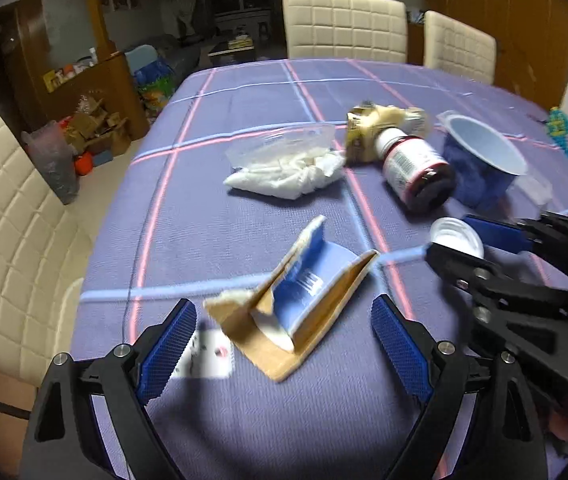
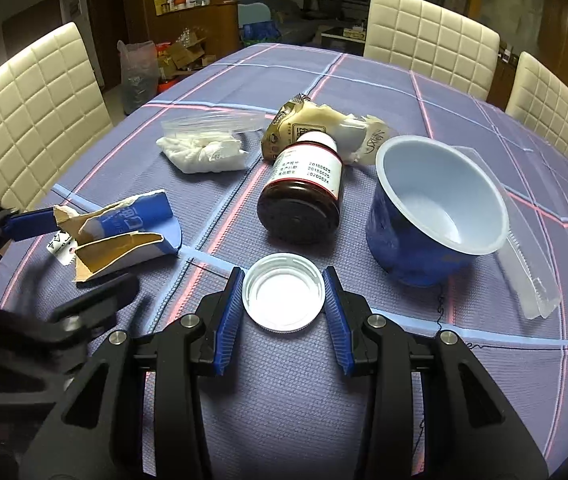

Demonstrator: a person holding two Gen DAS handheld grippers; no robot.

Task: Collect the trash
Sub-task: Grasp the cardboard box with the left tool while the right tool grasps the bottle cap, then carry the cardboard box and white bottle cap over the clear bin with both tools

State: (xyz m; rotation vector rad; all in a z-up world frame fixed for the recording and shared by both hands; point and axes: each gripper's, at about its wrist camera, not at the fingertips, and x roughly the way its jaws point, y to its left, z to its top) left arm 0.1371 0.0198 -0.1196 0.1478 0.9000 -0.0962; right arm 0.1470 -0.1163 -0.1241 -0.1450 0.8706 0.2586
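Your right gripper (image 2: 284, 294) has its blue pads on either side of the white plastic screw cap (image 2: 284, 291), touching or nearly touching its rim, but I cannot tell whether it is truly clamped. Your left gripper (image 1: 284, 332) stands wide apart around the torn blue-and-brown cardboard box (image 1: 297, 300), gripping nothing. By the look of it, collecting has barely begun: everything lies loose on the table (image 2: 363, 80). Left to gather are the dark glass bottle with the white label (image 2: 303, 192), the blue plastic cup (image 2: 435, 216), the crumpled beige wrapper (image 2: 323, 120) and the clear bag of white tissue (image 2: 204, 148). No bin is in view.
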